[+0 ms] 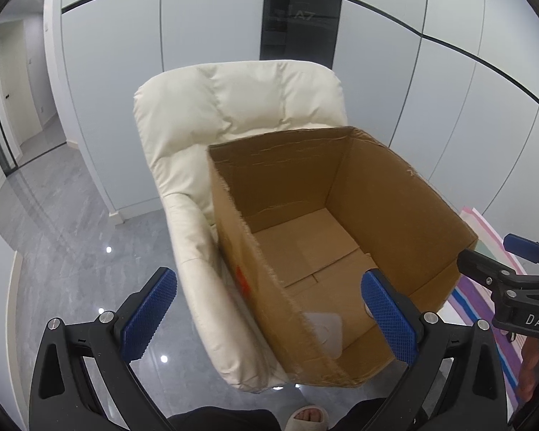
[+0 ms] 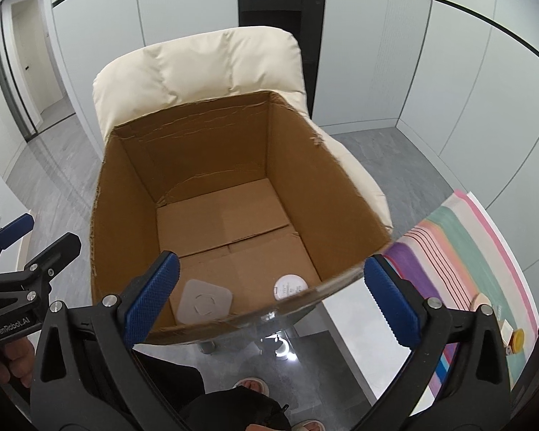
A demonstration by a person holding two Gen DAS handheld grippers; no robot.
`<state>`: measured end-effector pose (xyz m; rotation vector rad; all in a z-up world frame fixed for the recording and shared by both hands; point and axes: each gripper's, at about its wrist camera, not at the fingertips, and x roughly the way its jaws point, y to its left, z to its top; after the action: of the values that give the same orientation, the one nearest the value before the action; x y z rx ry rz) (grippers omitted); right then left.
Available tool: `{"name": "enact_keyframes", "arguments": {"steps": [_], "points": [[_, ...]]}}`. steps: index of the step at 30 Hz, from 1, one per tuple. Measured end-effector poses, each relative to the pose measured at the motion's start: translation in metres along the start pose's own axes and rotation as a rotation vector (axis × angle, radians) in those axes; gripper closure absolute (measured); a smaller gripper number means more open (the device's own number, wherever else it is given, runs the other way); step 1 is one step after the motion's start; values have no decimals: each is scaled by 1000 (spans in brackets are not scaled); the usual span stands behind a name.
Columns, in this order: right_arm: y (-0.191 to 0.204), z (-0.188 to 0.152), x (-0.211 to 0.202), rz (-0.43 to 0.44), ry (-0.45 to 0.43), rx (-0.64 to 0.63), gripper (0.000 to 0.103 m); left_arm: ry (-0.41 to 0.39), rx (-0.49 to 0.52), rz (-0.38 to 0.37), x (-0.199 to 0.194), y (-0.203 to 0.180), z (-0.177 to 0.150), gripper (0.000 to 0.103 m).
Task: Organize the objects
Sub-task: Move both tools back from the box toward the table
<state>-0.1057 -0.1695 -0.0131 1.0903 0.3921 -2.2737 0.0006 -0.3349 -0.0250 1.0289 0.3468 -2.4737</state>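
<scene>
An open cardboard box [image 2: 305,165] stands on a cream armchair [image 2: 197,61]. On its floor lie a flat square translucent lid [image 2: 204,301] and a small round white container [image 2: 289,287]. The box [image 1: 395,194] and the lid [image 1: 323,327] also show in the left wrist view. My right gripper [image 2: 269,301] is open and empty, held above the box's near edge. My left gripper [image 1: 269,319] is open and empty, above the box's near left corner. Each gripper shows in the other's view: the right one [image 1: 499,273] and the left one [image 2: 28,248].
A striped pastel cloth [image 2: 478,251] covers a surface to the right of the box, with a small yellow object [image 2: 515,339] and a round beige item [image 2: 483,301] on it. The grey glossy floor [image 1: 54,233] surrounds the chair. My feet in slippers [image 1: 307,418] are below.
</scene>
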Motion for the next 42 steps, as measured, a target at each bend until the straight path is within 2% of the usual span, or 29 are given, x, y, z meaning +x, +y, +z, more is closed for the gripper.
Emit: {"name": "enact_keyframes", "arguments": {"steps": [23, 42], "points": [[-81, -31, -27, -64, -7, 111, 0, 26, 63, -94, 10, -78, 2, 0], [-139, -63, -55, -181, -22, 164, 0, 22, 167, -167, 9, -148, -6, 0]]}}
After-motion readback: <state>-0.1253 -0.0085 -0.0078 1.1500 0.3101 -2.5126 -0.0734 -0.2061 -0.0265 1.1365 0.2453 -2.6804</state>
